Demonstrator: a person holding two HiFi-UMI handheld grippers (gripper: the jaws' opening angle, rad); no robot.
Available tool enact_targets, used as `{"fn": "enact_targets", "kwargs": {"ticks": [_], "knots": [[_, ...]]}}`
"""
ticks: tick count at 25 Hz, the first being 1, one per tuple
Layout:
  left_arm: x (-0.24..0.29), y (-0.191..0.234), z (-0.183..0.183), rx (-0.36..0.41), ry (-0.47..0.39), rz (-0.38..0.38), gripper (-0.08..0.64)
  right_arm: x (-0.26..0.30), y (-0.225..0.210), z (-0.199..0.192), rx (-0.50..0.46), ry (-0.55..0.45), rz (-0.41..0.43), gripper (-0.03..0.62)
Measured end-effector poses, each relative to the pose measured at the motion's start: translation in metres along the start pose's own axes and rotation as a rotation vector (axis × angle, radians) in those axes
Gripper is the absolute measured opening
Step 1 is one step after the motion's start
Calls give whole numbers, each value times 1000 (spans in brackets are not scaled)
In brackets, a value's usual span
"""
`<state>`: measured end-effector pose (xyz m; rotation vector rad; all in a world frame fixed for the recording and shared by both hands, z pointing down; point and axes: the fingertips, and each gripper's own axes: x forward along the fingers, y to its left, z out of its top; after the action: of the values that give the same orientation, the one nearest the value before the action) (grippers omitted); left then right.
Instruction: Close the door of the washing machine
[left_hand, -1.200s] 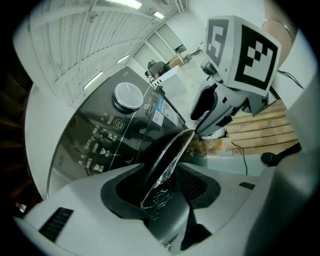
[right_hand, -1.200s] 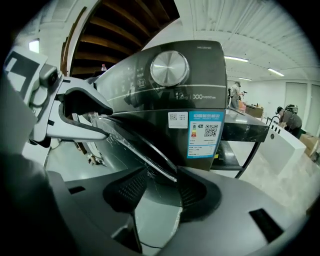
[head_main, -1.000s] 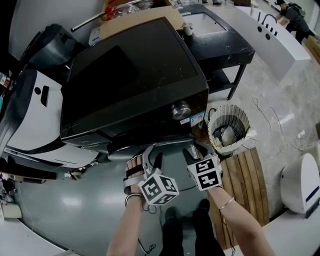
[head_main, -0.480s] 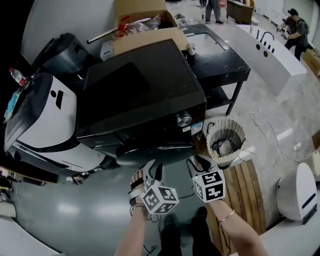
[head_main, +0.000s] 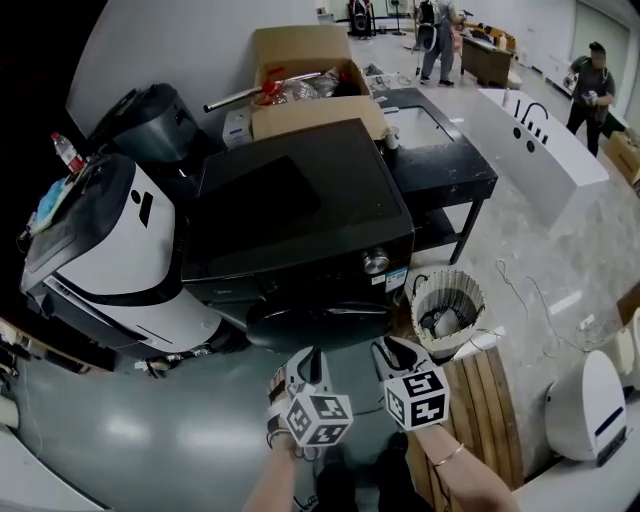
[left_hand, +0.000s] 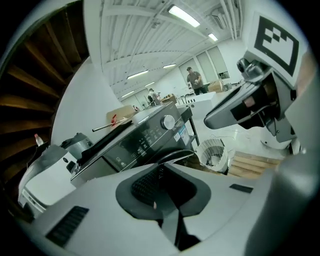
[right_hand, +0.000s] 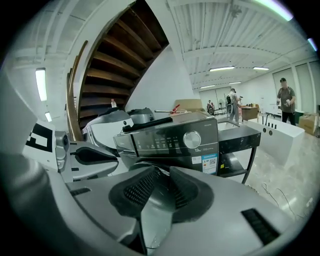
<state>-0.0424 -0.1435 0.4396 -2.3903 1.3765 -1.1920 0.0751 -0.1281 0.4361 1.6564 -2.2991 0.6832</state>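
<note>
Notes washing machine (head_main: 300, 210) door (head_main: 315, 322) closed against the front, near both grippers and untouched. Records left gripper (head_main: 312, 360) jaws just closing, almost pressed together, empty; right gripper (head_main: 390, 350) jaws just closing, narrowly spread, empty.

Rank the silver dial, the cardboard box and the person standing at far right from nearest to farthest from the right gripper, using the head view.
From the right gripper, whose empty jaws have just been closing:
1. The silver dial, on the front of the washing machine, just ahead.
2. The cardboard box, behind the machine.
3. The person, far right, across the room.
</note>
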Motion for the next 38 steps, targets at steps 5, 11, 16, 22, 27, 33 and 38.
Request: {"fn": "enact_targets", "kwargs": {"ticks": [5, 11, 16, 22, 27, 33, 38], "knots": [[-36, 9, 3, -148, -50, -21, 32, -27, 27, 16, -16, -28, 20, 62], [-77, 13, 12, -240, -125, -31, 25, -58, 52, 28, -20, -51, 34, 12], [-100, 19, 12, -298, -175, -26, 25, -80, 65, 35, -15, -81, 31, 7], [-116, 30, 5, -399, -189, -28, 25, -97, 72, 38, -1, -101, 28, 6], [-123, 36, -1, -454, -195, -29, 25, -100, 75, 40, -10, -102, 26, 6], [-125, 45, -3, -501, -211, -24, 25, -99, 76, 44, -23, -95, 28, 6], [-127, 47, -4, -554, -211, -40, 25, -99, 74, 47, -20, -98, 33, 6]]}}
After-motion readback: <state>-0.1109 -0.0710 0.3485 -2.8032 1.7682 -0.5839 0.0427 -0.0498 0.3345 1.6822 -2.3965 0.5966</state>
